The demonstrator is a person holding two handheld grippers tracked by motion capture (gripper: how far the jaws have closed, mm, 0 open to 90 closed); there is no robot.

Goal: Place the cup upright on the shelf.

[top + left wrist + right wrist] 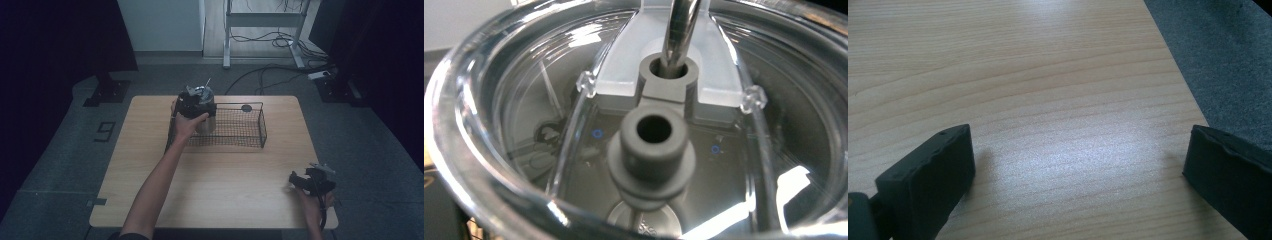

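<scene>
Your forearms are bare; a dark sleeve edge shows only at the bottom of the high view on your left arm. Your left tongs point(192, 106) are black with a grey three-cornered plate on top. Your right tongs point(300, 181) are black too, grey plate above, a dark cable trailing down. Up close, their jaws are thick matte-black blocks with slightly uneven edges.
</scene>
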